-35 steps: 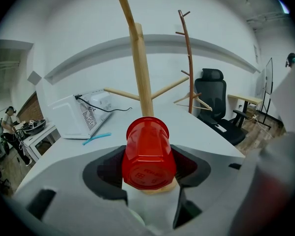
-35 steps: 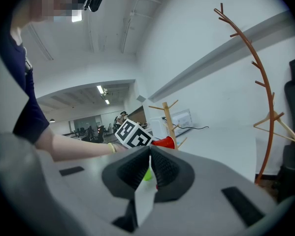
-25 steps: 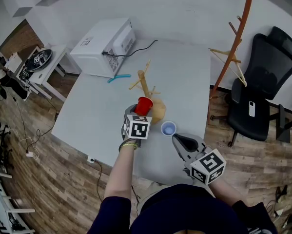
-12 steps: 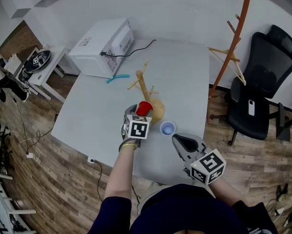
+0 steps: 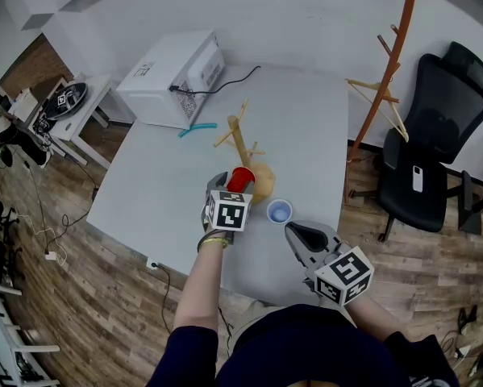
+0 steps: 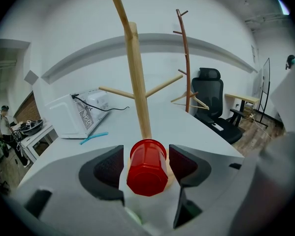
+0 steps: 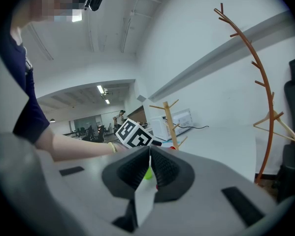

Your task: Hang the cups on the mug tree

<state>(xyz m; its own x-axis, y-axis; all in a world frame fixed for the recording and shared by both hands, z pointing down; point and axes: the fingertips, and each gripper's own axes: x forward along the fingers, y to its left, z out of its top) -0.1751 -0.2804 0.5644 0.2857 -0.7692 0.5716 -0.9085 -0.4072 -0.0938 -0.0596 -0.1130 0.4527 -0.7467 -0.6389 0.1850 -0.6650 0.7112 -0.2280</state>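
Here the left gripper [image 6: 146, 157] clasps the red cup [image 6: 147, 173] by its sides. The cup is tipped level, mouth toward the mug tree [image 6: 137, 82] trunk, low by the tree's base. The blue cup [image 5: 279, 211] stands on the table [image 5: 160, 184] just right of the tree. Nearer, at right, the right gripper [image 7: 149, 168] is clenched on nothing.

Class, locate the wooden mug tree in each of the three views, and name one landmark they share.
Head view: mug tree at table centre, just beyond the red cup.
Left gripper view: centre, rising tall behind the red cup.
Right gripper view: small, slightly right of centre.
Shared landmark: brown coat stand, right of the tree everywhere.
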